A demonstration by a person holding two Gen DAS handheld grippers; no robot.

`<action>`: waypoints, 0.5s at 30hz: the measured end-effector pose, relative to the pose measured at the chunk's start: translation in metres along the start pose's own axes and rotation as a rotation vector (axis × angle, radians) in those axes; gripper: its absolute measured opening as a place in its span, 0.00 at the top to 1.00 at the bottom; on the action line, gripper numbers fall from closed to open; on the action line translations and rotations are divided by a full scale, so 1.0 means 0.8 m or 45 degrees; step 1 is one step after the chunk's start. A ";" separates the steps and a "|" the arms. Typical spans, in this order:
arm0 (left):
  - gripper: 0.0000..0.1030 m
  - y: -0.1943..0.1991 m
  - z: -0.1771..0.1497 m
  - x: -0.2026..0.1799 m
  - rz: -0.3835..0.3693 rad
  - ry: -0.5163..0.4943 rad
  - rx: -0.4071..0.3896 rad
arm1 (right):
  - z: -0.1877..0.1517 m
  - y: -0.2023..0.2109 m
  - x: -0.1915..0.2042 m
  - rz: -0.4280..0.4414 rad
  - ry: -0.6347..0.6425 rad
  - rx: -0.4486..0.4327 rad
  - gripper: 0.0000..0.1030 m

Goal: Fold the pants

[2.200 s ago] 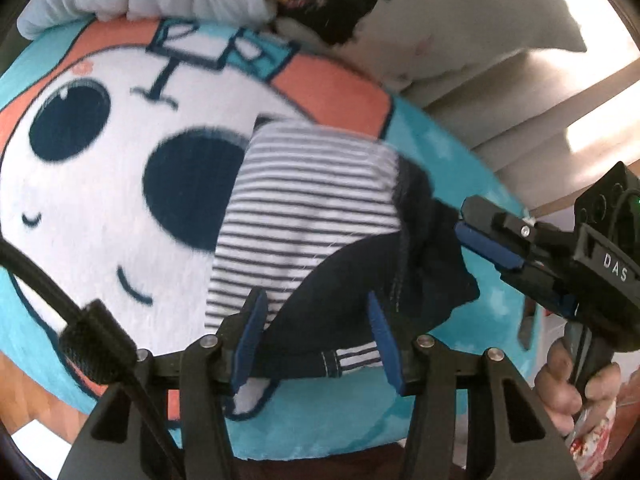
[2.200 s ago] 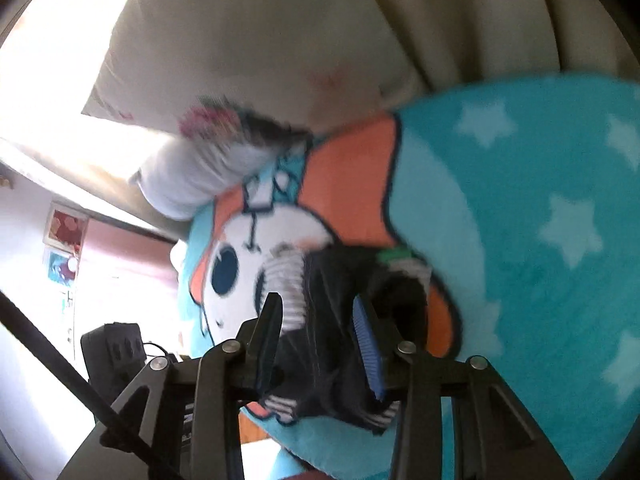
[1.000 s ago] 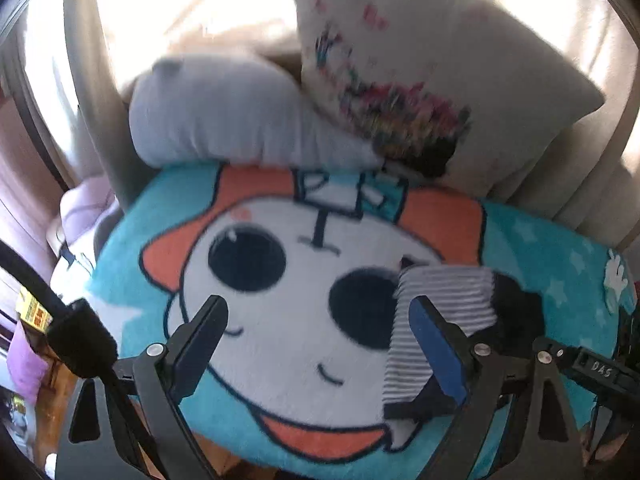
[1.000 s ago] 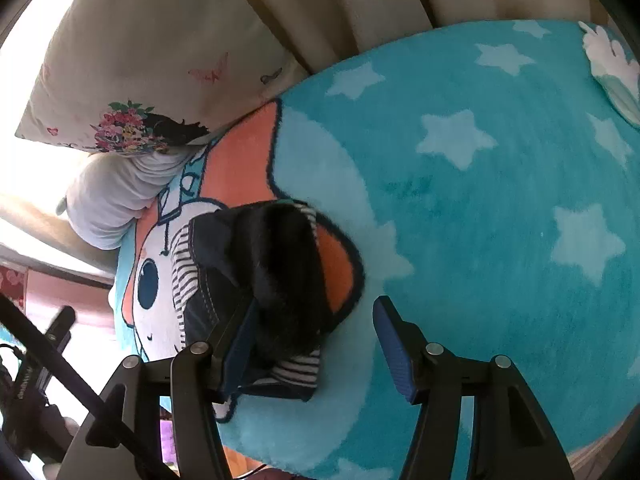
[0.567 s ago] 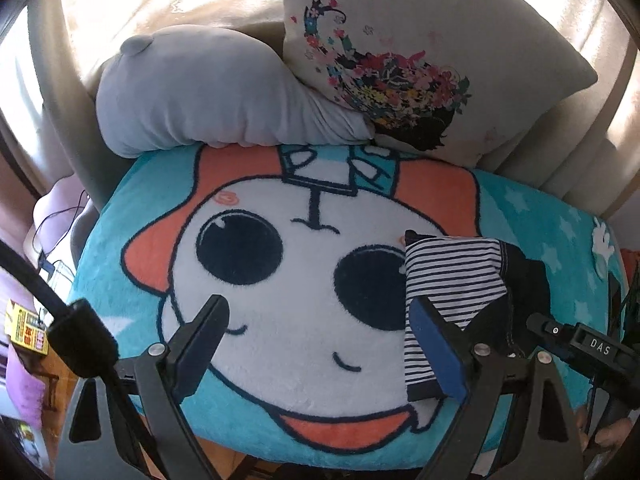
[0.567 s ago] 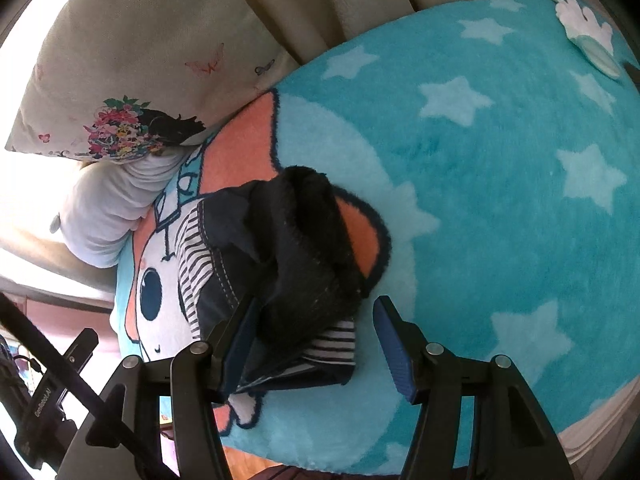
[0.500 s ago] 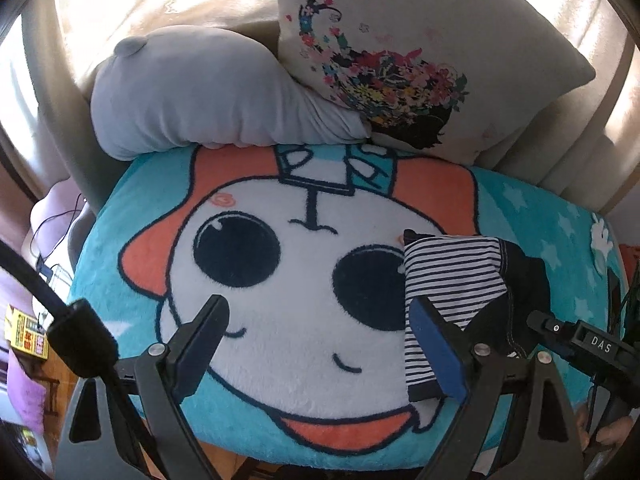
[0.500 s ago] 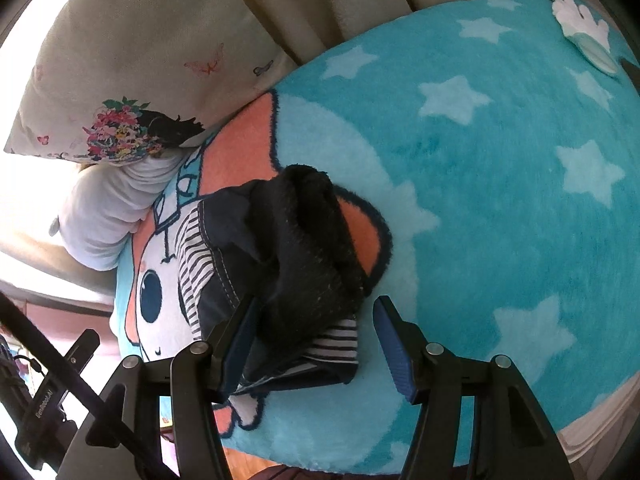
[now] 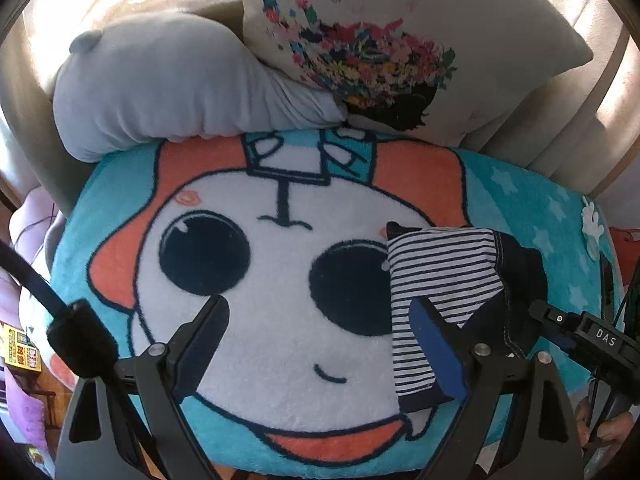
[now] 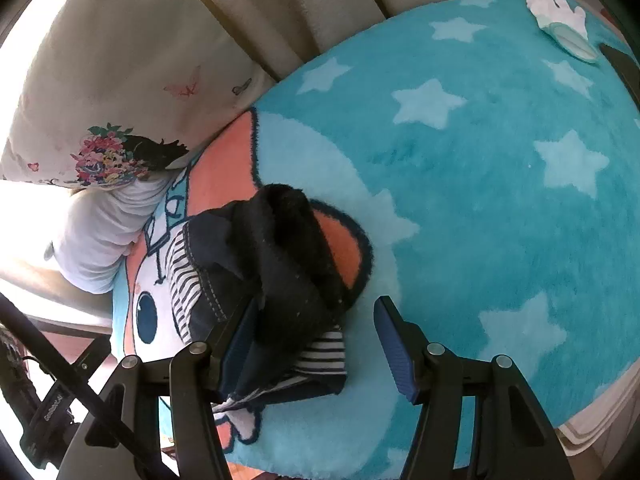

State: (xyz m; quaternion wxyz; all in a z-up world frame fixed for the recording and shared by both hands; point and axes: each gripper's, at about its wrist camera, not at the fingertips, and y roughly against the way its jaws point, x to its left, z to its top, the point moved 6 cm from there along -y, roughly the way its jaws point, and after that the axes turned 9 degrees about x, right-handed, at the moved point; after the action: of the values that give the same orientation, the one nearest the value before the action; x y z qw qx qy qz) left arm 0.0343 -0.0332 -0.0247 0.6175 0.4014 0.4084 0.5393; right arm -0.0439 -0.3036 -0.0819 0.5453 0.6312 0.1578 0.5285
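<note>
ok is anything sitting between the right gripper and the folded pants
Nothing visible. The right gripper is open directly over the near end of the pants, which lie on the blanket. The pillows sit off behind.

"DAS" in white letters on the black body of the right hand-held gripper [image 9: 560, 326], no other legible text

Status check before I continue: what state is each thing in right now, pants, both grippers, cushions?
pants: folded into a compact bundle, lying on the blanket, not gripped
left gripper: open, empty
right gripper: open, bundle's edge between its fingers
cartoon blanket: spread flat
floral pillow: propped on grey cushion
</note>
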 end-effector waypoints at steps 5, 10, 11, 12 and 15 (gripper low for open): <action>0.11 -0.011 -0.001 -0.004 -0.004 0.032 0.034 | 0.005 -0.003 -0.009 0.000 -0.006 0.006 0.36; 0.11 -0.024 -0.002 -0.009 0.000 0.051 0.066 | 0.010 -0.007 -0.014 0.013 0.010 0.018 0.34; 0.11 -0.026 -0.002 -0.010 0.000 0.056 0.072 | 0.011 -0.007 -0.015 0.017 0.016 0.021 0.34; 0.11 -0.029 -0.003 -0.011 -0.001 0.061 0.082 | 0.012 -0.008 -0.015 0.024 0.025 0.024 0.34; 0.11 -0.041 -0.006 -0.015 -0.033 0.092 0.120 | 0.015 -0.010 -0.015 0.029 0.058 0.030 0.33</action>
State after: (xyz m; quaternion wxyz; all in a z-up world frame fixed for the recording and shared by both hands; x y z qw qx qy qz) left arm 0.0399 -0.0481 -0.0560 0.5897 0.4050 0.4605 0.5256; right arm -0.0359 -0.3163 -0.0933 0.5281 0.6272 0.1693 0.5469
